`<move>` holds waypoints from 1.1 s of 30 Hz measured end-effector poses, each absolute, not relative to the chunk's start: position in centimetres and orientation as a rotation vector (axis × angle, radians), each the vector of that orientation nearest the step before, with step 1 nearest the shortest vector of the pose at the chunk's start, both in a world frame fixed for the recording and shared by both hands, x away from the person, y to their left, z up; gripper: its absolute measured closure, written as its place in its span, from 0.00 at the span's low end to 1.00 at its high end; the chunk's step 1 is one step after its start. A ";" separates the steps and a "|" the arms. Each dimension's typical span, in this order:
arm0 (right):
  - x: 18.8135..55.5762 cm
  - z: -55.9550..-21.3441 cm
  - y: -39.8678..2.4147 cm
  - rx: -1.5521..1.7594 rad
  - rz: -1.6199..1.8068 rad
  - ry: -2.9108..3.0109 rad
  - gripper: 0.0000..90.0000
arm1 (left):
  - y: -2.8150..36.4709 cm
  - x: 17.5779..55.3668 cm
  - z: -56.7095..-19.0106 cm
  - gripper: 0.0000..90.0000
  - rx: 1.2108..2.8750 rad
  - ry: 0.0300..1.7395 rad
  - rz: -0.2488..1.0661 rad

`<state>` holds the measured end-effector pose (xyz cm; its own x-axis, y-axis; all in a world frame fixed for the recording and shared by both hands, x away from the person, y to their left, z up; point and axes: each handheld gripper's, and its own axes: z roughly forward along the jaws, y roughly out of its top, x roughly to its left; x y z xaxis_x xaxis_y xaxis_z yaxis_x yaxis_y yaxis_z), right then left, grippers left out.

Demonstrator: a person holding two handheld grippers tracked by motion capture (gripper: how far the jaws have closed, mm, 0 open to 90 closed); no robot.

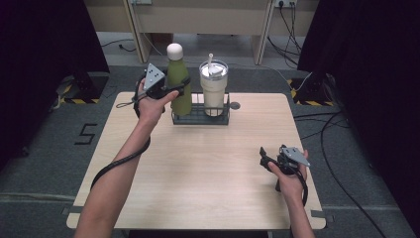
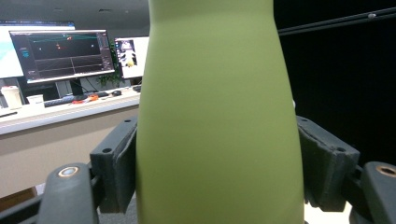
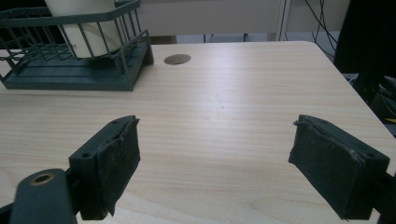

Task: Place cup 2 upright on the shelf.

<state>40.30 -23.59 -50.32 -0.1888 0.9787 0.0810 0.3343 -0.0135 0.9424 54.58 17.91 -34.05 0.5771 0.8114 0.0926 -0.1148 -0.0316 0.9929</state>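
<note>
In the left gripper view the green bottle (image 2: 217, 121) runs off the top and bottom edges, so its cap and base are cut off, and it hides whatever lies behind it. In the high view the left gripper (image 1: 174, 89) covers part of the bottle's side, and the wire basket (image 1: 200, 115) near the desk's far edge masks both vessels' bases. In the right gripper view the cream tumbler (image 3: 86, 25) is cut off at the top edge.
</note>
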 end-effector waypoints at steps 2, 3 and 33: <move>40.3 -50.3 -23.6 1.393 1.218 1.589 0.17 | 17.9 54.9 -34.0 0.27 1.412 0.648 0.836; 40.3 -50.3 -23.6 1.390 1.216 1.591 0.17 | 17.9 55.0 -34.0 0.27 1.412 0.650 0.839; 40.4 -50.5 -23.7 1.390 1.207 1.595 0.17 | 17.7 59.4 -34.1 0.27 1.362 0.734 0.838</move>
<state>40.40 -23.72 -50.54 -0.1875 0.9795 0.0734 0.3366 -0.0061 0.9416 59.36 17.68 -34.07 0.5235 0.8516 0.0278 -0.0844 0.0194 0.9962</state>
